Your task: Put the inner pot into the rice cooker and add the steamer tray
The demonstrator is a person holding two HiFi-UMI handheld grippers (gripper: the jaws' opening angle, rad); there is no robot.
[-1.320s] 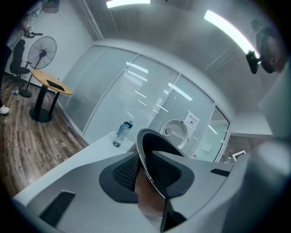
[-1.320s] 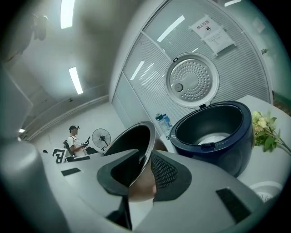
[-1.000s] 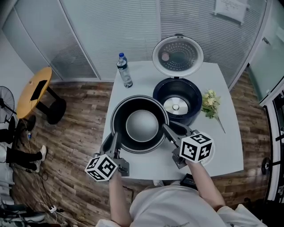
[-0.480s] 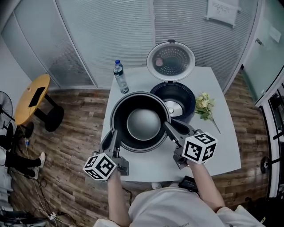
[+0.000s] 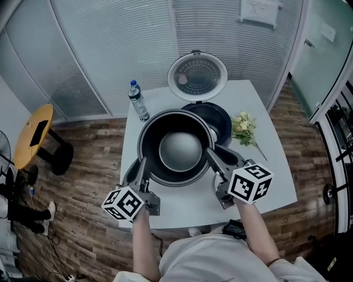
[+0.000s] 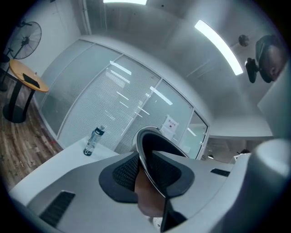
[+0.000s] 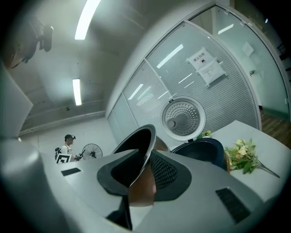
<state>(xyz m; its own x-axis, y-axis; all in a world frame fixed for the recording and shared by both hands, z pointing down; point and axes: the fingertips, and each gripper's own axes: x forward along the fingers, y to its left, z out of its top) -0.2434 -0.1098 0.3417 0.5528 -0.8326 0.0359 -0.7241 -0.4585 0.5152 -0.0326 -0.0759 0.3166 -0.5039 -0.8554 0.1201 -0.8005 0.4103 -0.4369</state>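
Left hand-held gripper (image 5: 138, 166) and right hand-held gripper (image 5: 213, 156) clamp pot (image 5: 179, 150) rim; pot risen toward cooker (image 5: 223, 118) at 1 o'clock, seemingly unaligned.

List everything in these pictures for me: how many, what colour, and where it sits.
inner pot: one, black with a grey bottom, held above the table's front, partly covering the cooker
rice cooker: one, dark blue, lid open, table's back
water bottle: one, clear with a blue cap, table's back left
flowers: one bunch, pale yellow and green, right of the cooker
table: one, white, centre
side table: one, yellow, round, on the floor at left
notice: one, white, back wall
fan: one, black, near the side table
left gripper: one, grey, fingers shut on the pot's near-left rim
right gripper: one, grey, fingers shut on its near-right rim
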